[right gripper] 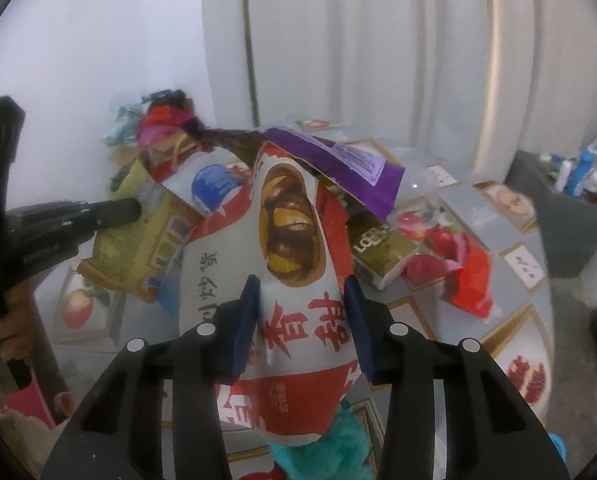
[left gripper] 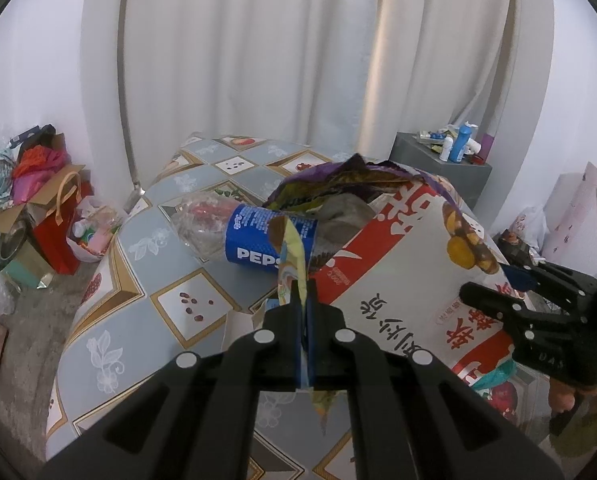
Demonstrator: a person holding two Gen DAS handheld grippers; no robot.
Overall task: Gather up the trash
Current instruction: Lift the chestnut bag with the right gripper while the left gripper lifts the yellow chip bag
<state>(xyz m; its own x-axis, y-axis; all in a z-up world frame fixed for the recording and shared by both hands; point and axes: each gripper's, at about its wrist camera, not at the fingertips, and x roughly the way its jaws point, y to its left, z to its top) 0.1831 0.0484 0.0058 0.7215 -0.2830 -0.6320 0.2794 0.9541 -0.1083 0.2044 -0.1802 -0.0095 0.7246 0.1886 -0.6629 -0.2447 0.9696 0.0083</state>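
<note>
Chestnut bag (right gripper: pixel 294 216) beside purple wrapper (right gripper: pixel 338 164)

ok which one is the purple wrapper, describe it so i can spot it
Start at the tablecloth with fruit squares, then find the big white-and-red chestnut bag in its middle. The purple wrapper lies across that bag's top, the only purple piece, bearing a pale printed label.

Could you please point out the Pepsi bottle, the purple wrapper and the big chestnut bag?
Pepsi bottle (left gripper: pixel 254 242), left wrist view, blue label.
Purple wrapper (right gripper: pixel 338 162), right wrist view, printed back.
Chestnut bag (right gripper: pixel 290 220), right wrist view, chestnut picture.
</note>
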